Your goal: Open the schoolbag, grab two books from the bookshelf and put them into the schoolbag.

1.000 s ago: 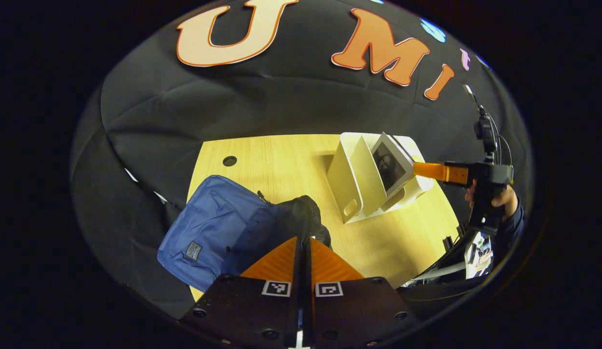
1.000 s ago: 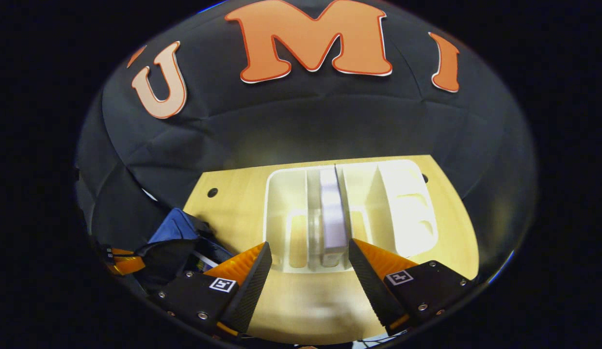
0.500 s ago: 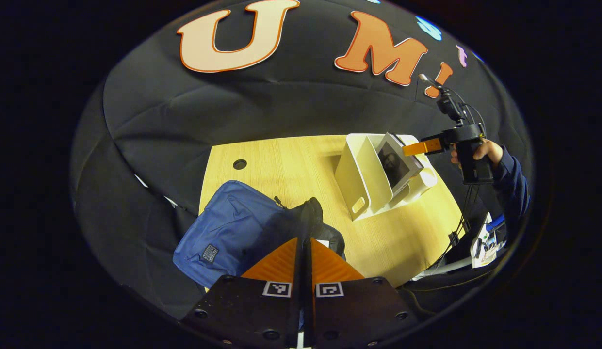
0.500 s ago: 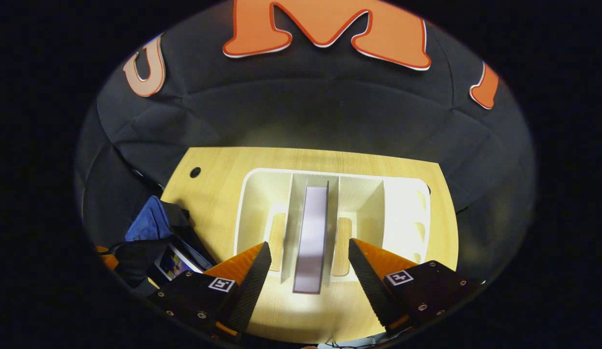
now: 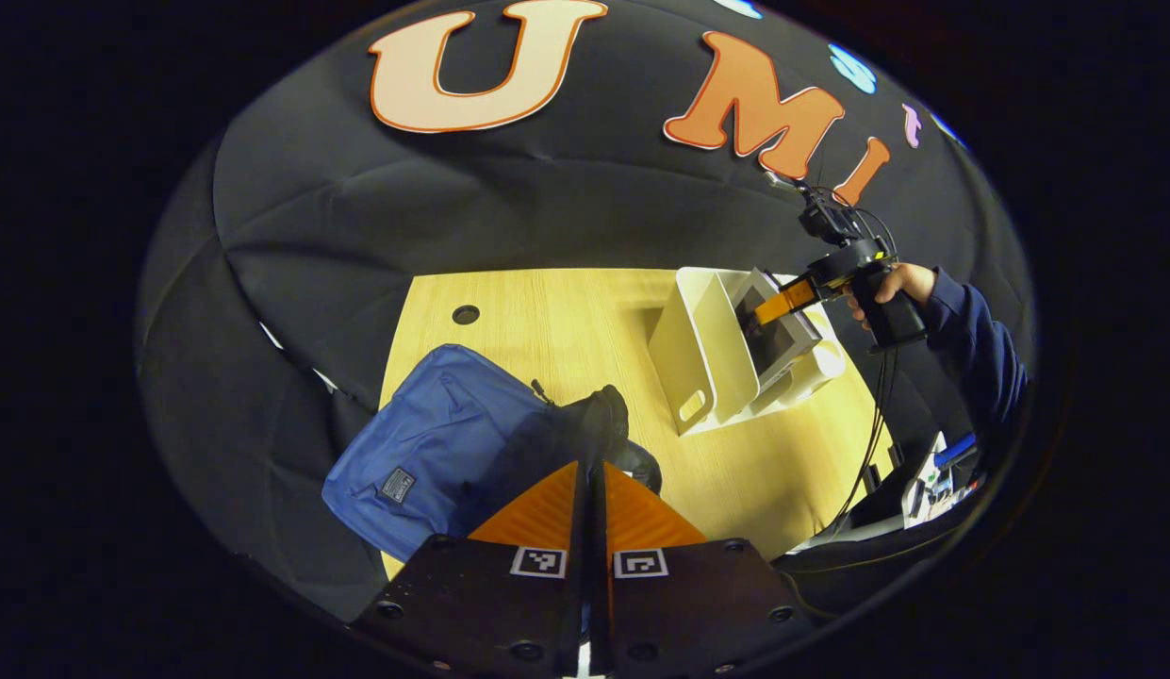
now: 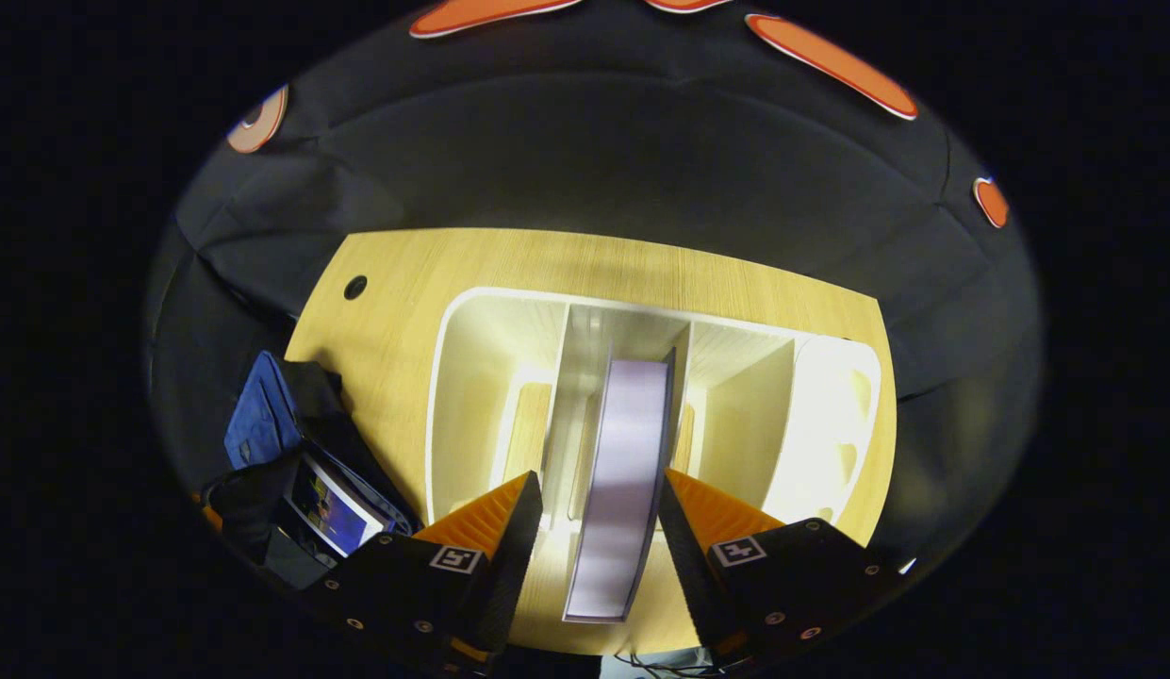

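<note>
Spread apart, the right gripper (image 6: 594, 505) straddles a book (image 6: 620, 490) standing in the white bookshelf's (image 6: 471, 377) middle compartment, one finger close against it. Left gripper (image 5: 592, 490) is closed above the blue schoolbag (image 5: 434, 443), another book (image 6: 328, 502) showing inside.

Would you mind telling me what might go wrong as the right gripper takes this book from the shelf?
1. The right gripper straddles the book, one finger looking nearer than the other; closing could push it against the white bookshelf divider.
2. The book stands tilted, so a grip near its edge may slip.
3. The left gripper pinches the schoolbag flap; if it lets go, the opening may fall shut.
</note>
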`<state>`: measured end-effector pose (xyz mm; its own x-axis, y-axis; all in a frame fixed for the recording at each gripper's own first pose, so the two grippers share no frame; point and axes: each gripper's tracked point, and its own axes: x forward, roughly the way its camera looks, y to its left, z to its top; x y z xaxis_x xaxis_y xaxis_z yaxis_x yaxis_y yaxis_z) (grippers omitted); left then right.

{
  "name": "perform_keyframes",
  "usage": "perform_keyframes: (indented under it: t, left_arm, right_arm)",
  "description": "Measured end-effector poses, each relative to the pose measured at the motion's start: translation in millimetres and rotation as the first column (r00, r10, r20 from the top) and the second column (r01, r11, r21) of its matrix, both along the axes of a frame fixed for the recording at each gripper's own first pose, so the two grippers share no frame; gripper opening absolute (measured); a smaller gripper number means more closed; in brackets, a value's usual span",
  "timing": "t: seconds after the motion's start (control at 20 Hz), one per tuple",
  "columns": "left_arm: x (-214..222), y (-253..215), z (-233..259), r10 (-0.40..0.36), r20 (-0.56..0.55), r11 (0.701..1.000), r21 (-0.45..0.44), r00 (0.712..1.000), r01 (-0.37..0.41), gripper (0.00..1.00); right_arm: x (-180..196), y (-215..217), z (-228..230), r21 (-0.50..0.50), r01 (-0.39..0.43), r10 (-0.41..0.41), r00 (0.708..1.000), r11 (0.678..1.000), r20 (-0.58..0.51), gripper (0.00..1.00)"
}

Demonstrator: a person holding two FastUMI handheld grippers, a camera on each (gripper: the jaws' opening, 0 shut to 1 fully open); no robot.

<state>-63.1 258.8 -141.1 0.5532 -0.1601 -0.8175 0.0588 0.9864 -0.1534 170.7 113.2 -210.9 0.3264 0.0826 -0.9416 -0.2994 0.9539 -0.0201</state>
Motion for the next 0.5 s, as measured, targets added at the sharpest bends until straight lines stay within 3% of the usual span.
perform_keyframes:
  t: [0.1, 0.2, 0.25, 0.3, 0.35, 0.4, 0.45, 0.5]
  left_arm:
    - [2.6, -0.2, -1.8, 0.010, 0.001, 1.000, -0.006, 1.000, -0.010, 0.04]
    - [0.2, -0.3, -1.7, 0.020, 0.002, 1.000, -0.018, 1.000, -0.020, 0.04]
    - [0.3, -1.4, -2.5, 0.023, -0.002, 0.999, -0.027, 1.000, -0.023, 0.04]
    - [-0.1, -2.6, -3.0, 0.024, -0.003, 0.999, -0.033, 1.000, -0.024, 0.04]
    - [-1.9, -2.2, -4.6, 0.029, -0.008, 0.999, -0.036, 1.000, -0.029, 0.04]
    - [-1.8, -1.5, -5.0, 0.031, -0.008, 0.999, -0.036, 0.999, -0.032, 0.08]
    - [-1.0, -0.6, -4.8, 0.037, -0.008, 0.999, -0.036, 0.999, -0.037, 0.04]
    - [-0.2, -1.2, -5.7, 0.036, -0.008, 0.999, -0.034, 0.999, -0.036, 0.04]
  right_arm:
    - [0.4, -3.8, -10.7, -0.025, 0.013, -0.015, 0.998, 1.000, -0.059, 0.66]
    - [7.9, -6.7, -21.6, -0.048, 0.018, -0.022, 0.997, 0.999, -0.069, 0.52]
    - [5.3, -6.9, -26.1, -0.060, 0.016, -0.021, 0.997, 0.998, -0.075, 0.58]
    - [3.8, -8.7, -31.6, -0.074, 0.002, -0.008, 0.997, 0.997, -0.080, 0.45]
    - [-0.4, -8.2, -38.5, -0.075, 0.000, -0.007, 0.995, 0.997, -0.099, 0.43]
    - [-2.5, -5.1, -33.7, -0.069, 0.003, -0.010, 0.994, 0.998, -0.107, 0.58]
    - [-2.7, -4.8, -38.5, -0.064, -0.004, -0.003, 0.994, 0.998, -0.113, 0.49]
    - [-3.7, -8.0, -35.0, -0.064, -0.006, -0.001, 0.994, 0.998, -0.107, 0.55]
